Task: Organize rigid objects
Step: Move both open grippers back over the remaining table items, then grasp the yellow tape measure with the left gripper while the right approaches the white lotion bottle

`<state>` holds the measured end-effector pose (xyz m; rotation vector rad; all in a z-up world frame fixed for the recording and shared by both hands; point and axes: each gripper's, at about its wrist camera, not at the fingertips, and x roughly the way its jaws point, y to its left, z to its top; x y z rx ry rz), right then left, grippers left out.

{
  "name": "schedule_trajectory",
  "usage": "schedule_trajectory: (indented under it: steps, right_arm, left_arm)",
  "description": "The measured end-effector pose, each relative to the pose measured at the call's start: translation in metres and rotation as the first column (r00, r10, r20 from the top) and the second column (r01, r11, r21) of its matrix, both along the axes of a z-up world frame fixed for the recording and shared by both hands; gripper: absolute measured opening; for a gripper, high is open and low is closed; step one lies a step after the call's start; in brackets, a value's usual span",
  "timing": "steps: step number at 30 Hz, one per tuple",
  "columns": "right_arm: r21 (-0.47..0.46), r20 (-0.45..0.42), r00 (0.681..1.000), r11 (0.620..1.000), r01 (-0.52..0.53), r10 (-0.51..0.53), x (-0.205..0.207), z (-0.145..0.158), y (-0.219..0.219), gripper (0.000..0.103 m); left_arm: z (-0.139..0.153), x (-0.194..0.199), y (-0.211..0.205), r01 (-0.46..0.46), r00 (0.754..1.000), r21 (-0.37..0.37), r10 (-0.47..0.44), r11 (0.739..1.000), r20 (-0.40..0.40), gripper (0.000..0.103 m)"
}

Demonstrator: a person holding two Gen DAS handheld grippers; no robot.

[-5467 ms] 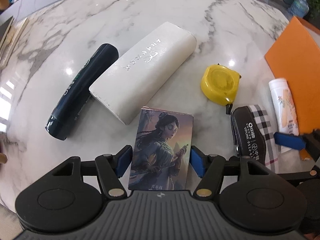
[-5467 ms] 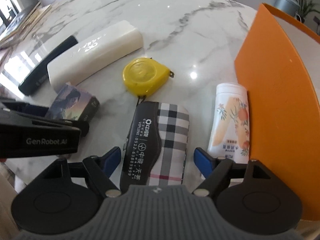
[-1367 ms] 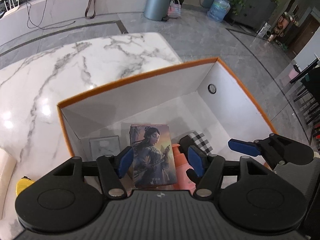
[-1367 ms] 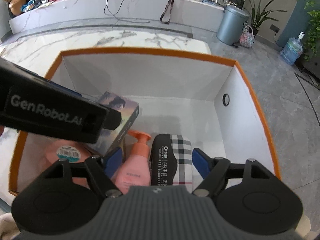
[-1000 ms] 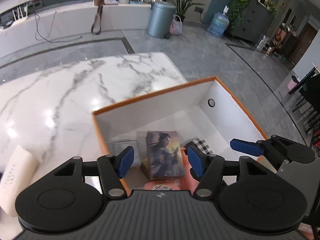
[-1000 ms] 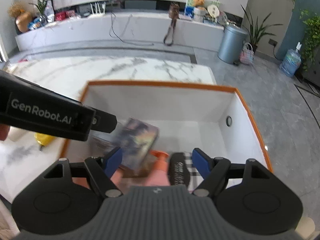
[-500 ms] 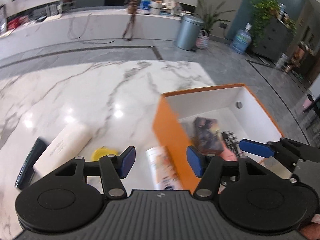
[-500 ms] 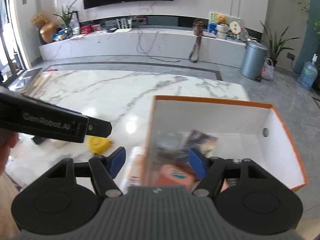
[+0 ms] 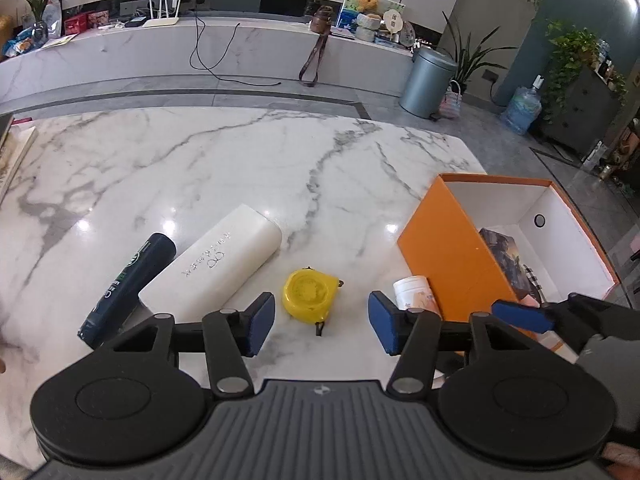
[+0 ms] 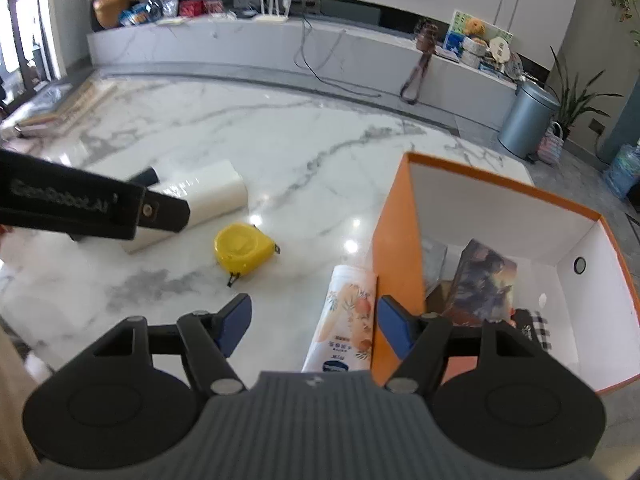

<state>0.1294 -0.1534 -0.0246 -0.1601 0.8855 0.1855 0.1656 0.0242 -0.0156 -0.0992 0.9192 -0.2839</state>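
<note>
1. Table [image 9: 168, 168] of white marble carries everything; the orange box [image 9: 452, 248] stands at its right end, open at the top, and already holds a picture card box [image 10: 484, 276] leaning inside plus a checked case [image 10: 538, 334] low in the corner.
2. White rectangular case [image 9: 216, 264] lies on the left part of the table, its long axis running from near-left to far-right; a dark tube [image 9: 128, 280] lies just beside it on the left, roughly parallel.
3. White printed bottle [image 10: 348, 320] lies on its side against the box's outer orange wall; its long axis points away from the camera, cap end nearest, and in the right wrist view it sits between the blue pads though nearer the right one.
4. Yellow tape measure [image 9: 310, 294] lies flat in the open, well apart from the box; in the left wrist view it sits straight ahead of the pads — almost centred.
5. Left tongs [image 9: 322, 322] are spread and empty, having just been narrowing; right tongs [image 10: 314, 322] are spread too, pinching nothing.
6. Judgement: the left hand is better lined up for the tape measure, the right for the bottle — each needs mostly a drop forward and down.
</note>
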Motion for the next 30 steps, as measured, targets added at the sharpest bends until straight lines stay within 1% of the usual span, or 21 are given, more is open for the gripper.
schedule_trajectory:
  steps: [5, 10, 12, 13, 17, 20, 21, 22, 23, 27, 30]
  right_arm:
    - [-0.081, -0.03, 0.999, 0.996, 0.037, -0.04, 0.014, -0.026, 0.022, 0.07]
    - [-0.178, -0.046, 0.994, 0.98, 0.092, -0.102, 0.034, -0.049, 0.033, 0.07]
    - [-0.228, -0.026, 0.994, 0.969, 0.096, -0.104, 0.039, -0.055, 0.039, 0.072]
    - [-0.241, -0.03, 0.993, 0.965, 0.1, -0.111, 0.042, -0.058, 0.042, 0.073]
    - [-0.291, -0.012, 0.994, 0.951, 0.104, -0.112, 0.048, -0.066, 0.052, 0.07]
    - [-0.297, -0.04, 0.993, 0.95, 0.097, -0.114, 0.05, -0.075, 0.058, 0.069]
    - [-0.309, -0.045, 0.992, 0.946, 0.099, -0.118, 0.051, -0.079, 0.059, 0.068]
    - [-0.32, -0.048, 0.991, 0.942, 0.106, -0.128, 0.052, -0.082, 0.059, 0.065]
    - [-0.326, -0.052, 0.988, 0.938, 0.119, -0.144, 0.054, -0.085, 0.058, 0.064]
    - [-0.307, -0.082, 0.982, 0.942, 0.138, -0.171, 0.059, -0.092, 0.053, 0.063]
    - [-0.26, -0.096, 0.975, 0.951, 0.168, -0.199, 0.062, -0.094, 0.048, 0.063]
  left_arm:
    - [-0.02, 0.012, 0.003, 0.044, 0.999, 0.008, -0.044, 0.999, -0.015, 0.058]
    - [-0.039, 0.023, 0.007, 0.043, 0.999, 0.031, -0.042, 0.999, -0.031, 0.058]
    - [-0.046, 0.026, 0.008, 0.043, 0.998, 0.035, -0.042, 0.998, -0.037, 0.058]
    - [-0.049, 0.028, 0.009, 0.042, 0.998, 0.039, -0.041, 0.998, -0.039, 0.058]
    - [-0.059, 0.032, 0.013, 0.028, 0.999, 0.052, -0.025, 0.998, -0.047, 0.058]
    - [-0.064, 0.035, 0.016, 0.023, 0.998, 0.046, -0.02, 0.999, -0.063, 0.058]
    - [-0.065, 0.036, 0.017, 0.022, 0.998, 0.045, -0.019, 0.999, -0.067, 0.058]
    - [-0.066, 0.036, 0.017, 0.022, 0.997, 0.045, -0.019, 0.999, -0.068, 0.058]
    - [-0.067, 0.037, 0.017, 0.021, 0.997, 0.044, -0.018, 0.999, -0.069, 0.058]
    - [-0.069, 0.037, 0.018, 0.026, 0.997, 0.036, -0.023, 0.999, -0.076, 0.058]
    - [-0.07, 0.038, 0.017, 0.026, 0.996, 0.037, -0.022, 0.999, -0.087, 0.058]
